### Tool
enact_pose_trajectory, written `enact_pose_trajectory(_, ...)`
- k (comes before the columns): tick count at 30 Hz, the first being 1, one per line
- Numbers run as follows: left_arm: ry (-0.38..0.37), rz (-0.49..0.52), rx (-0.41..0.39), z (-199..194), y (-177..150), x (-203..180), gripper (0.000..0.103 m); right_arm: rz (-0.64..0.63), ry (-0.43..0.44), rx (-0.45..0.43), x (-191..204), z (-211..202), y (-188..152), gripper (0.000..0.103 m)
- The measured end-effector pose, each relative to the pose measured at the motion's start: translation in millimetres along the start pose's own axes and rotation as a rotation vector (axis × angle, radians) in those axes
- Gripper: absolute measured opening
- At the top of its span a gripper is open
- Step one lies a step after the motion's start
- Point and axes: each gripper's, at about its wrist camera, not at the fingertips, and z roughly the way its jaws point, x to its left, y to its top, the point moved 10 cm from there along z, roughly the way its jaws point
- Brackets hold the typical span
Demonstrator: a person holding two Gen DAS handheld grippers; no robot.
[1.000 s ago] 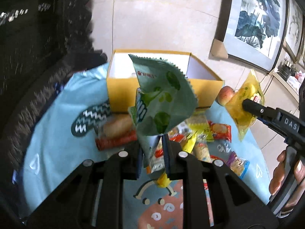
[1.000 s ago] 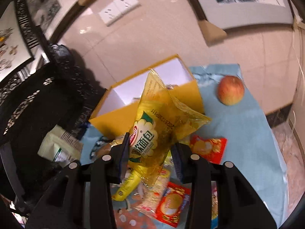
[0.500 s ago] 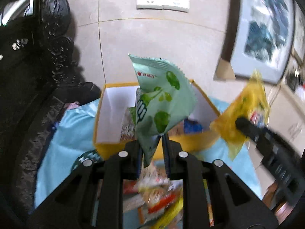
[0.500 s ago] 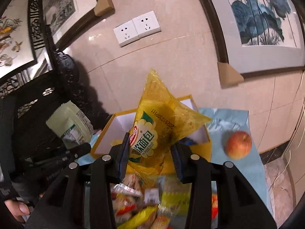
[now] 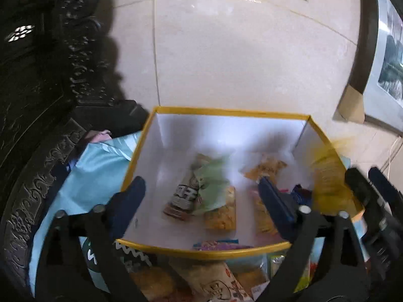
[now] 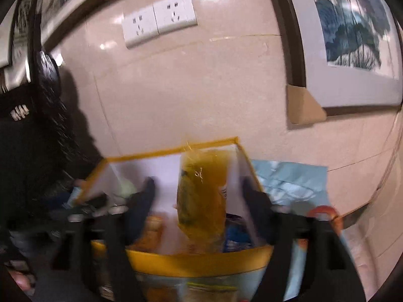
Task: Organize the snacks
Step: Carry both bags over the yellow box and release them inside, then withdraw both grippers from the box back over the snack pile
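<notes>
The yellow box [image 5: 141,156] is sitting open-topped on a pale blue cloth [image 5: 95,166], its far rim running just in front of the tiled wall [image 5: 239,63]. To the left of the box a dark carved piece of furniture [image 5: 37,125] is crowding in close; to the right the cloth is lying bare toward the wall, with a framed picture [image 6: 352,37] hanging above it. Inside, the white floor of the box is showing open room at its left and back, while several packets are lying toward the middle and right.

The left gripper [image 5: 201,193] is hanging over the near rim of the box, its jaws having just been opening — they are standing wide apart now, with nothing pressed between them. The green packet [image 5: 211,186] is lying blurred on the box floor, on top of other wrappers, clear of both fingers.

The right gripper [image 6: 199,193] is poised over the right half of the box, its jaws also having just been opening and now standing apart. The yellow packet [image 6: 201,191] is hanging upright between the fingers, blurred — neither pad is pressing on it — with its lower end down inside the box. More snacks are lying in a loose heap [image 5: 209,281] on the cloth just in front of the box.
</notes>
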Motion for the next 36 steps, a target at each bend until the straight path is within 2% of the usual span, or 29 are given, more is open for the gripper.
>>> enact_pose_trajectory(7, -0.016, 0.033, 0.041, -27.8, -24.9, 2.8, 0.096, 0.084, 0.059, 0.011, -14.4, -36.4, -8.4, 0.077)
enact_pose_trajectory(8, -0.025, 0.026, 0.051, -33.6, -30.2, 4.3, 0.096, 0.104, 0.072, 0.021, -18.4, -44.3, -14.1, 0.079)
enact_pose_trajectory(10, -0.031, 0.024, 0.060, -45.0, -40.8, 6.6, 0.096, 0.138, 0.069, 0.054, -28.5, -55.4, -29.5, 0.097)
enact_pose_trajectory(13, -0.025, 0.015, 0.044, -64.4, -63.3, 14.0, 0.096, 0.205, 0.070, 0.126, -48.9, -76.0, -58.9, 0.097)
enact_pose_trajectory(16, -0.033, 0.004, 0.088, -76.1, -99.4, 21.1, 0.096, 0.230, 0.068, 0.159, -66.2, -107.1, -83.3, 0.097)
enact_pose_trajectory(21, -0.065, -0.002, 0.124, -98.7, -156.9, 29.5, 0.096, 0.150, 0.074, 0.278, -76.0, -146.2, -145.6, 0.097)
enact_pose_trajectory(25, -0.080, 0.014, 0.127, -114.4, -196.7, 36.3, 0.096, 0.057, 0.027, 0.356, -76.6, -159.3, -192.0, 0.097)
enact_pose_trajectory(30, -0.088, 0.013, 0.142, -125.4, -221.9, 44.0, 0.096, -0.057, -0.043, 0.380, -76.6, -155.2, -218.5, 0.097)
enact_pose_trajectory(36, -0.091, 0.028, 0.142, -131.8, -235.0, 48.6, 0.096, -0.148, -0.063, 0.436, -74.6, -140.9, -238.9, 0.097)
